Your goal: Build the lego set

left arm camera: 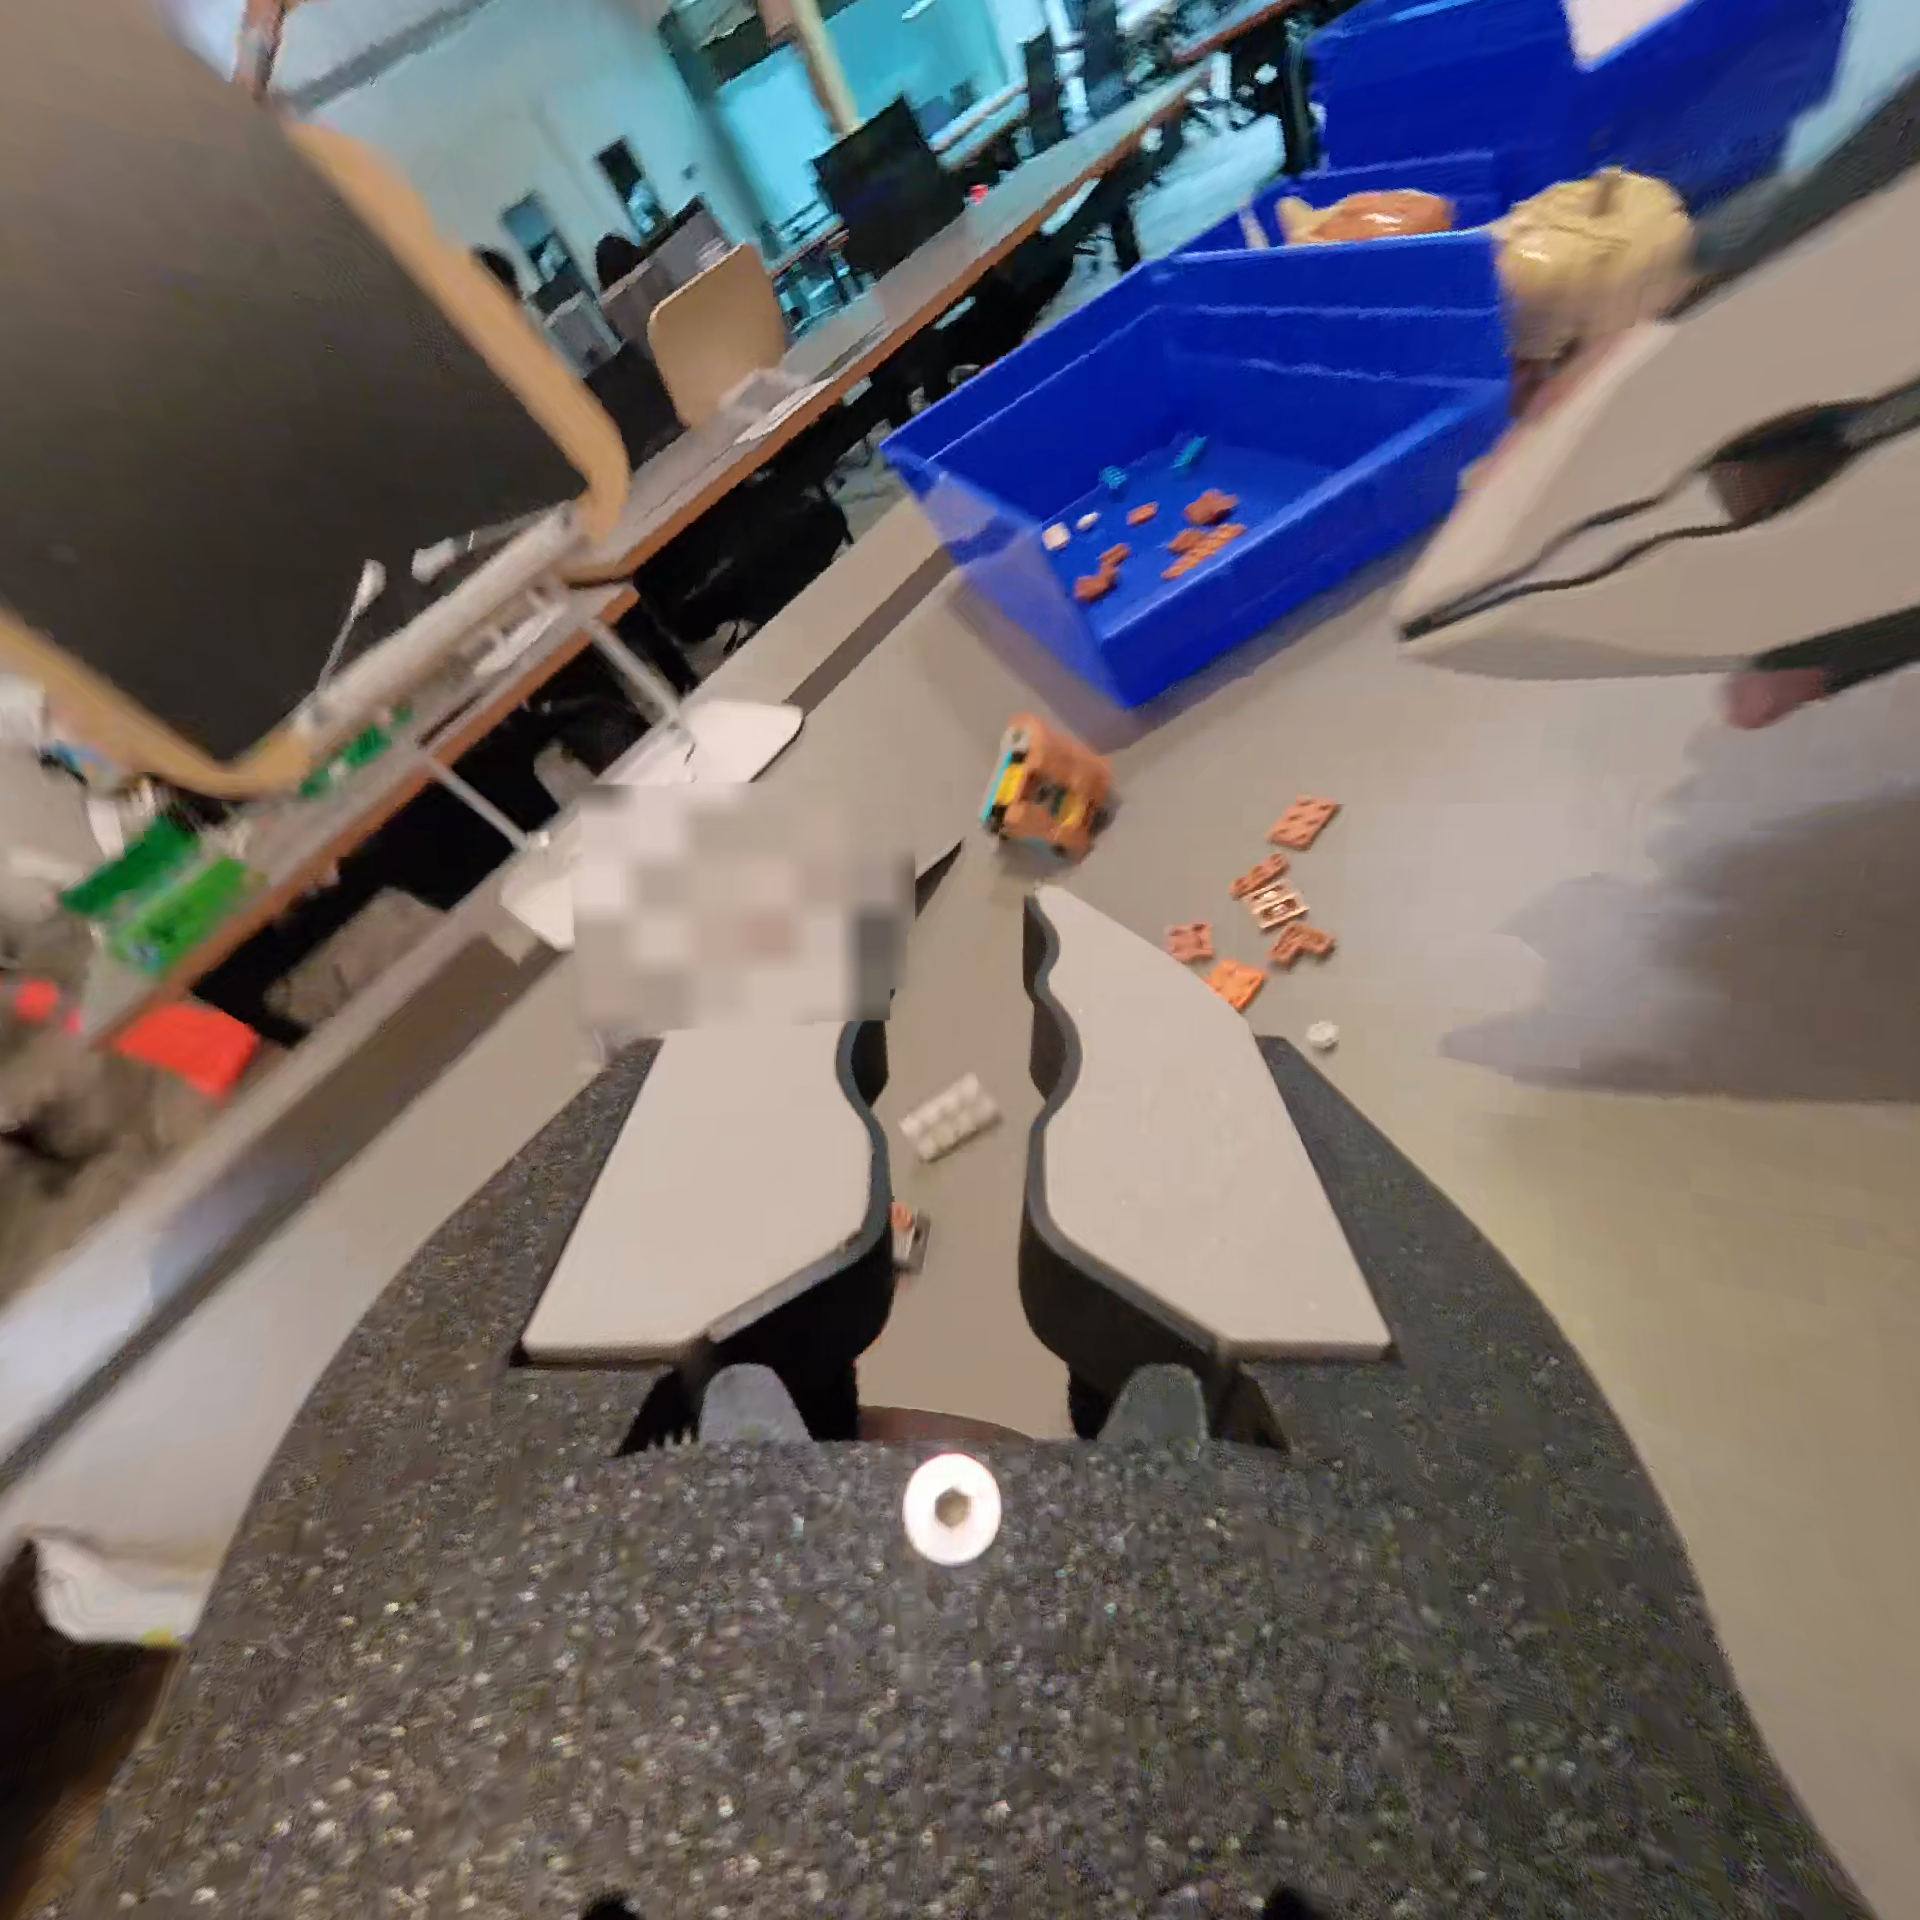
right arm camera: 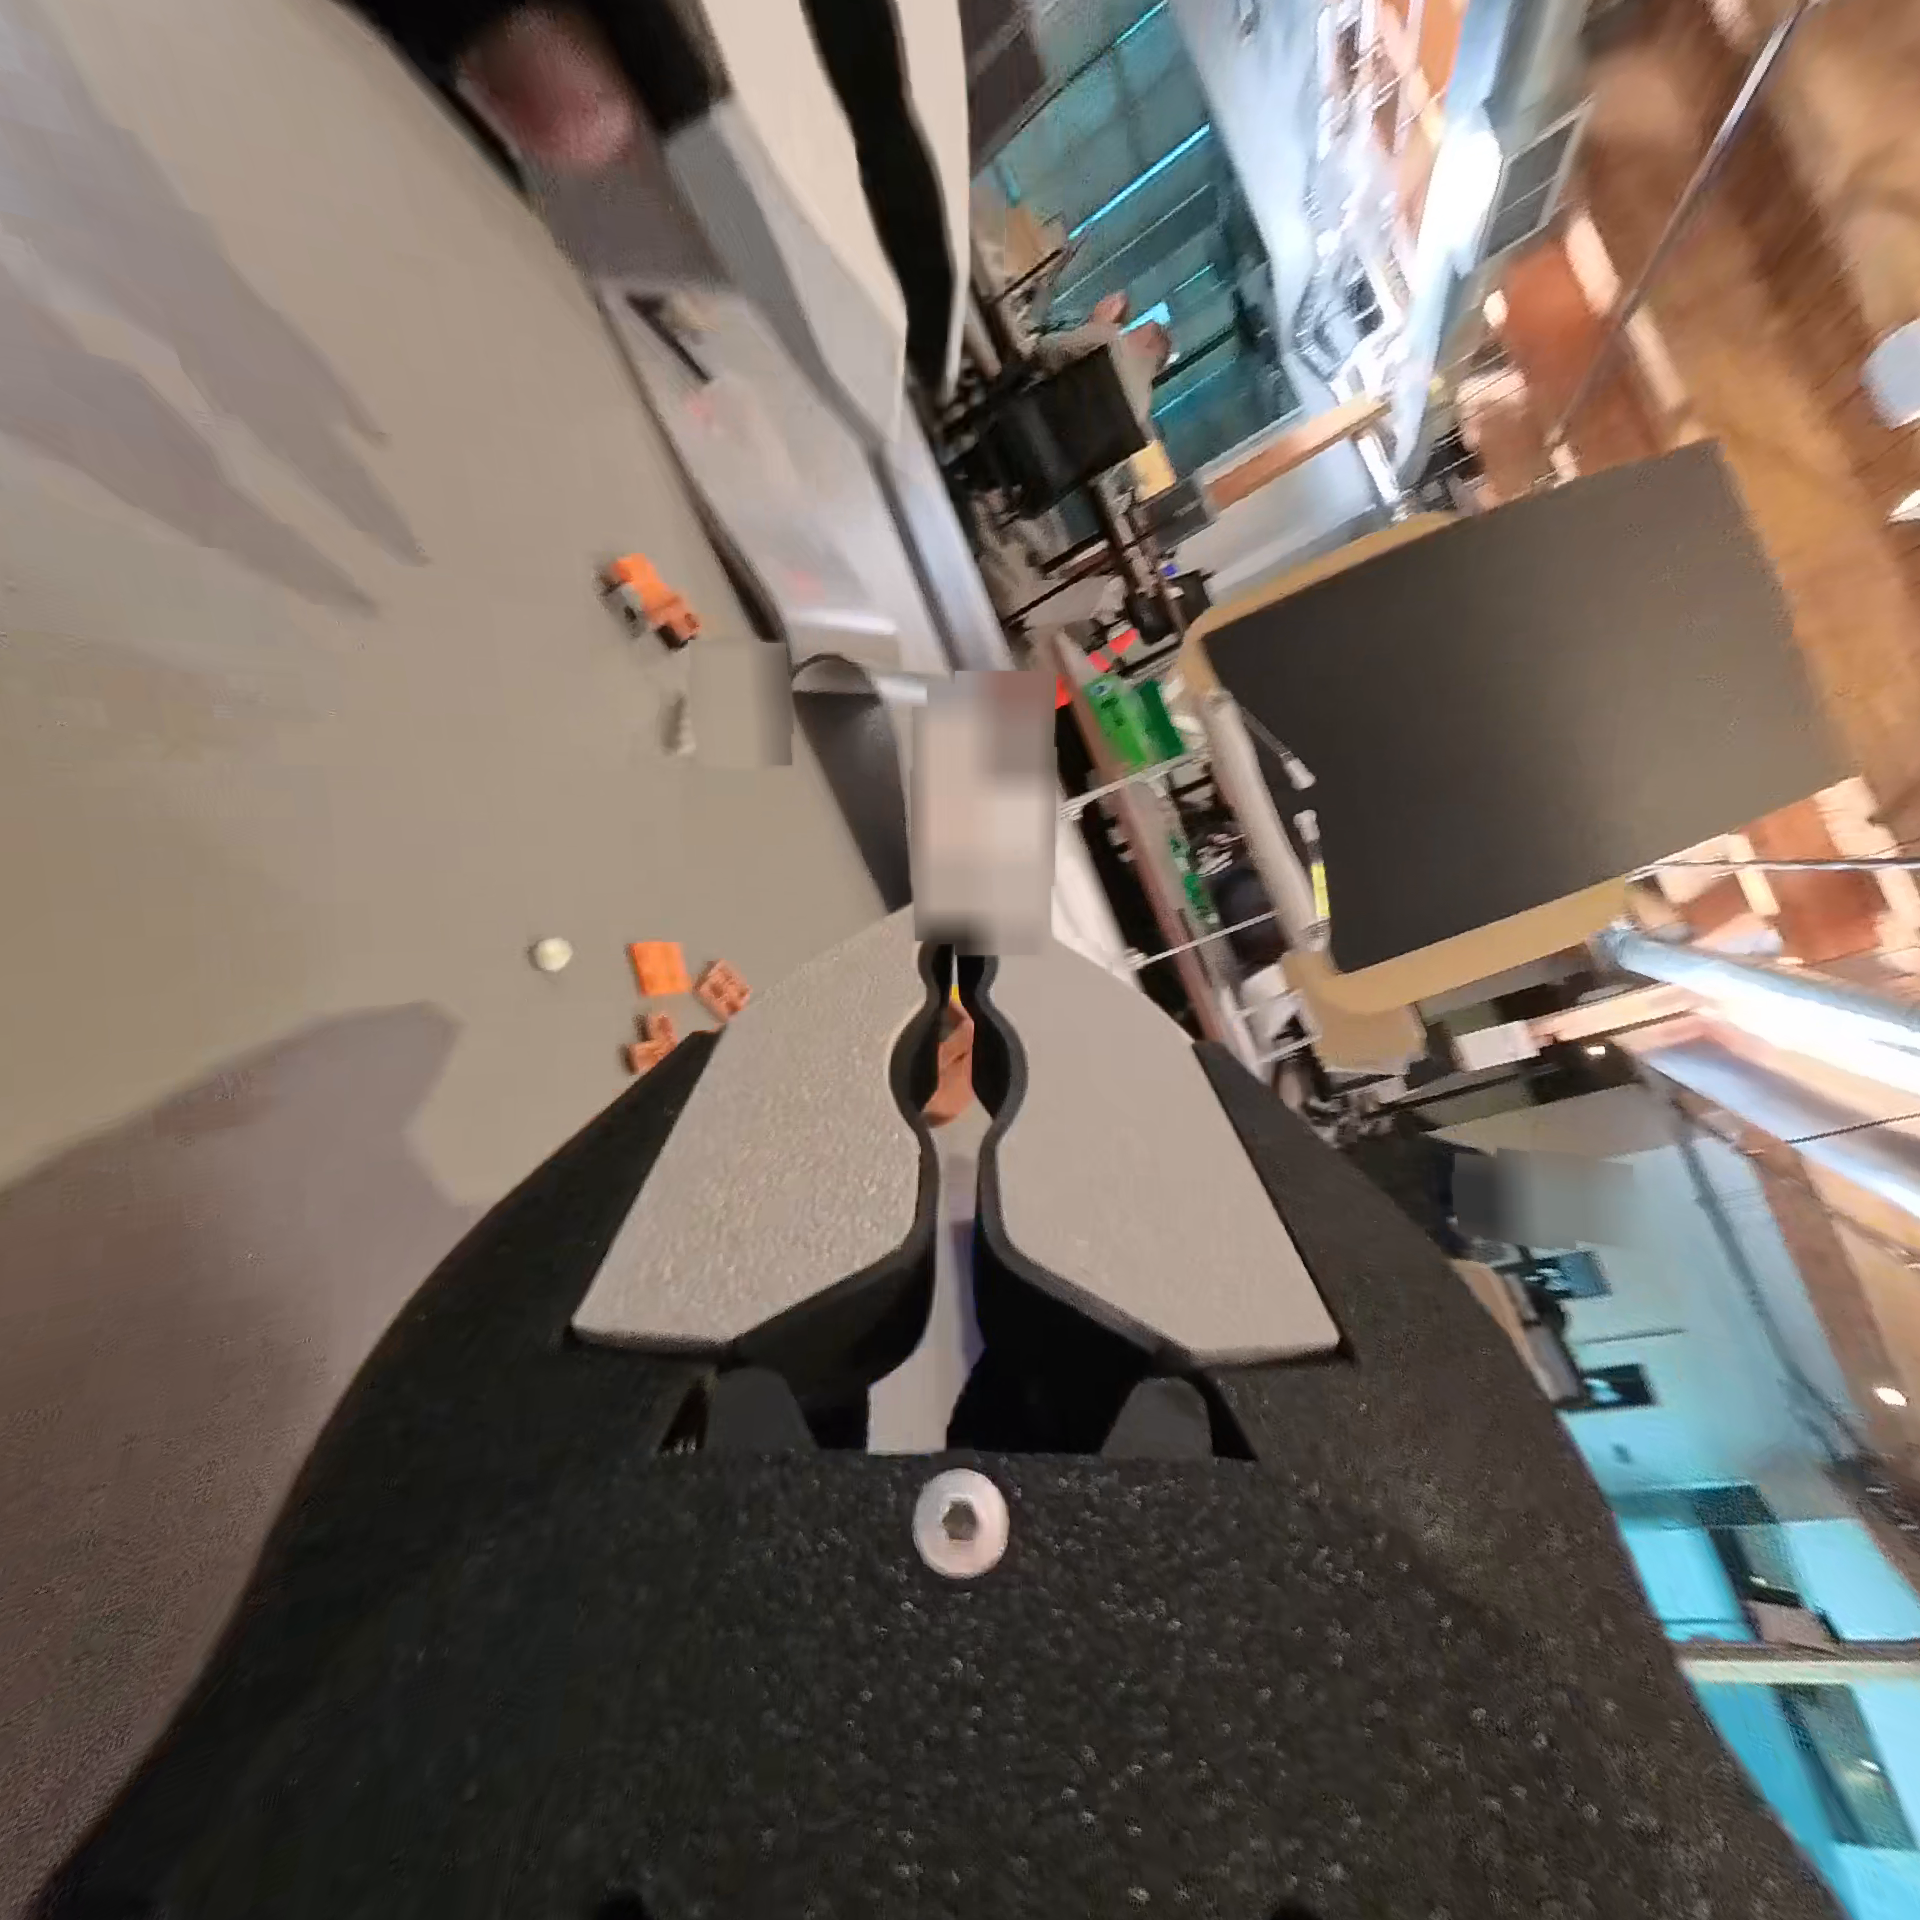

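A small brown lego build (left arm camera: 1044, 790) with yellow and teal parts lies on the grey table (left arm camera: 1558, 1351), just past my left gripper (left arm camera: 982, 894). That gripper is open and holds nothing; a mosaic patch covers its left fingertip. A grey plate (left arm camera: 948, 1117) lies on the table between its fingers. Loose brown and orange plates (left arm camera: 1268, 904) lie to the right. My right gripper (right arm camera: 958, 961) has its fingers together; it also shows in the left wrist view (left arm camera: 1423, 623), raised at the upper right. A brown and yellow thing (right arm camera: 951, 1070) shows through the hollow between its fingers.
A blue bin (left arm camera: 1299, 312) with several small brown and teal pieces stands at the back, with more blue bins behind it. A white round stud (right arm camera: 551, 954) and orange plates (right arm camera: 660, 971) lie on the table. A black board (left arm camera: 208, 364) stands at the left edge. My hands' fingertips stand some 11 centimetres from each other. From either gripper's tips it is about 20 centimetres to the small brown lego build (left arm camera: 1044, 790).
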The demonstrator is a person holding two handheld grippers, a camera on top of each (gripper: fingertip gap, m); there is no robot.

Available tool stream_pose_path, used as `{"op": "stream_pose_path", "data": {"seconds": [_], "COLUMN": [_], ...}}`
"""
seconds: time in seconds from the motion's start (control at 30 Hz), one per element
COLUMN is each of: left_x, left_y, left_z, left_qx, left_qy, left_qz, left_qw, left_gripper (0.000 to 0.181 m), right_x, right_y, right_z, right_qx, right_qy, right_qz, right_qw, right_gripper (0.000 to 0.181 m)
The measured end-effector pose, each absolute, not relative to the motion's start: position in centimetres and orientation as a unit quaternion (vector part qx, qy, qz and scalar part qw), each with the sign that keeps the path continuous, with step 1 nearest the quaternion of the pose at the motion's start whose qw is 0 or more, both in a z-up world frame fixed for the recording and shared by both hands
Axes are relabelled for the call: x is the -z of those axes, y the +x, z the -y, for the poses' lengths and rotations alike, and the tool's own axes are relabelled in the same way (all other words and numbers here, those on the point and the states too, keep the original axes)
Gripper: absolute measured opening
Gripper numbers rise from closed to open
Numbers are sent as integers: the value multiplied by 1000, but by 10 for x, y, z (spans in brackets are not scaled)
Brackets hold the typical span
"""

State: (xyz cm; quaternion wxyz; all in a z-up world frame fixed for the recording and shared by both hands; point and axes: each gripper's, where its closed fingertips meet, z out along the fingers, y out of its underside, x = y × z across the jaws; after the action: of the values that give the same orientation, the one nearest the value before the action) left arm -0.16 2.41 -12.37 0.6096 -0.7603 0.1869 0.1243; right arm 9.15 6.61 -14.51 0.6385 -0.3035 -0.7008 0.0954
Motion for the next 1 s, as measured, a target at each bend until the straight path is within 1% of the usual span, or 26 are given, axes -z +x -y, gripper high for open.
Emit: {"op": "stream_pose_path", "data": {"seconds": [0.1, 0.2, 0.3, 0.37, 0.43, 0.53, 0.63, 0.77, 0.8, 0.83, 0.87, 1.0], "left_x": [142, 160, 185, 201, 214, 241, 257, 262, 263, 264, 264, 263], "left_y": [-38, -50, -49, -57, -67, -76, -87, -84, -83, -81, -80, -69], "left_z": [-20, -24, -37, -51, -65, -73, -78, -81, -81, -80, -80, -84], "left_qx": [-67, -22, -9, -31, -53, -36, -33, -10, -8, -6, -6, 0], "left_qy": [-783, -811, -852, -877, -893, -921, -934, -938, -939, -939, -939, -934], "left_qz": [-116, -115, -169, -196, -218, -247, -257, -264, -266, -269, -270, -268], "left_qw": [608, 573, 496, 438, 390, 298, 245, 224, 218, 214, 214, 237], "left_gripper": [24, 26, 28, 30, 30, 36, 39, 36, 32, 22, 16, 16], "right_x": [173, 189, 197, 199, 200, 200, 202, 208, 209, 209, 210, 206], "right_y": [86, 79, 71, 67, 63, 61, 61, 62, 62, 62, 61, 59], "right_z": [-73, -75, -74, -76, -79, -83, -84, -89, -90, -91, -92, -95], "right_qx": [-105, -105, -108, -109, -109, -131, -165, -174, -174, -175, -178, -201], "right_qy": [-323, -328, -321, -316, -316, -327, -339, -347, -348, -350, -353, -368], "right_qz": [733, 761, 784, 793, 797, 790, 781, 780, 780, 780, 778, 765], "right_qw": [590, 550, 520, 509, 503, 501, 498, 491, 490, 489, 488, 488], "right_gripper": [1, 5, 8, 8, 8, 8, 8, 8, 8, 8, 8, 9]}}
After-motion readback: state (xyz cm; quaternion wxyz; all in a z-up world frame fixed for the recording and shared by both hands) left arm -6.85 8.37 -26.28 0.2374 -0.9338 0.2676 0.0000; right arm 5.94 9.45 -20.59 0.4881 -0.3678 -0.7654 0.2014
